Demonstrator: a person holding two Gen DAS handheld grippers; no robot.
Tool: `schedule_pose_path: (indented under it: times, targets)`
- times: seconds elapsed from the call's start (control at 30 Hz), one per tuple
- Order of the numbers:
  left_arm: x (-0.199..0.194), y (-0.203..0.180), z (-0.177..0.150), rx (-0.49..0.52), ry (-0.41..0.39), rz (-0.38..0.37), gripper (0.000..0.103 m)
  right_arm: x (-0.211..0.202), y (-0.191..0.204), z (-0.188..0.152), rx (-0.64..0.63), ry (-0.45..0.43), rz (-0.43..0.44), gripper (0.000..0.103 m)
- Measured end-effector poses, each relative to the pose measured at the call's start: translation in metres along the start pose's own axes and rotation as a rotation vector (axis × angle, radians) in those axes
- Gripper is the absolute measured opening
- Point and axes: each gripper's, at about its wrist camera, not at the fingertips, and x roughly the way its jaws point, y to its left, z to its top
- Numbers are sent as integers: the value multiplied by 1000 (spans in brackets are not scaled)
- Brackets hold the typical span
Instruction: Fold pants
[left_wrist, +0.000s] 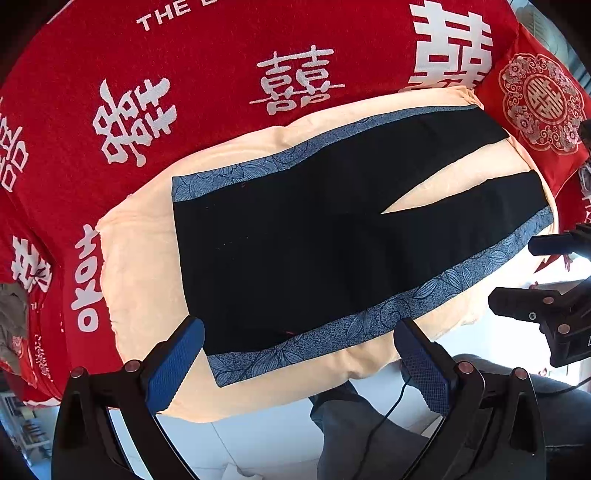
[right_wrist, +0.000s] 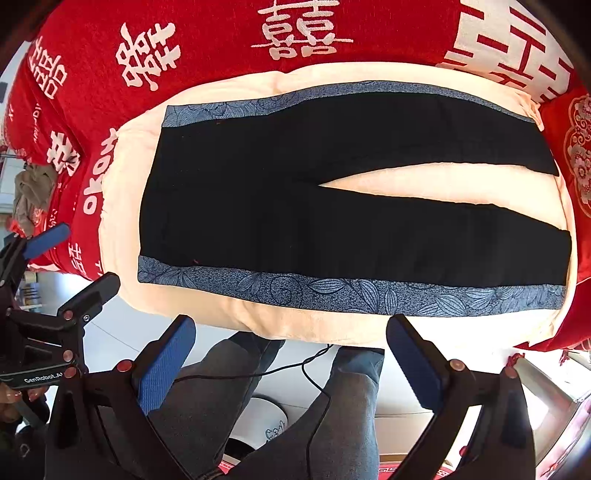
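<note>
Black pants (left_wrist: 295, 240) with blue leaf-patterned side stripes lie flat on a cream blanket (left_wrist: 140, 277), waist to the left, the two legs spread slightly apart to the right. The right wrist view shows the same pants (right_wrist: 332, 206) on the blanket (right_wrist: 118, 221). My left gripper (left_wrist: 300, 328) is open and empty, hovering at the near side stripe close to the waist end. My right gripper (right_wrist: 291, 325) is open too, just short of the blanket's near edge, holding nothing. Each gripper shows in the other's view: right gripper (left_wrist: 517, 273), left gripper (right_wrist: 85, 258).
A red bedspread (left_wrist: 221, 110) with white characters lies under the blanket. A red patterned pillow (left_wrist: 535, 103) sits past the leg ends. A grey-brown cloth (right_wrist: 33, 192) is bunched at the far left. The person's legs (right_wrist: 351, 406) and a black cable (right_wrist: 314, 380) are below the bed edge.
</note>
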Motion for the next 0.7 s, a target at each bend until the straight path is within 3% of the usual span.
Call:
schedule_pose_path:
  times: [0.37,0.7]
  targets:
    - [-3,2,12,-1,-12,11,103,-1,3,5,-46,14,-72,103]
    - [-4,6,13,-14,-13,29,103,-4,-5,5,-12,0,-75,103]
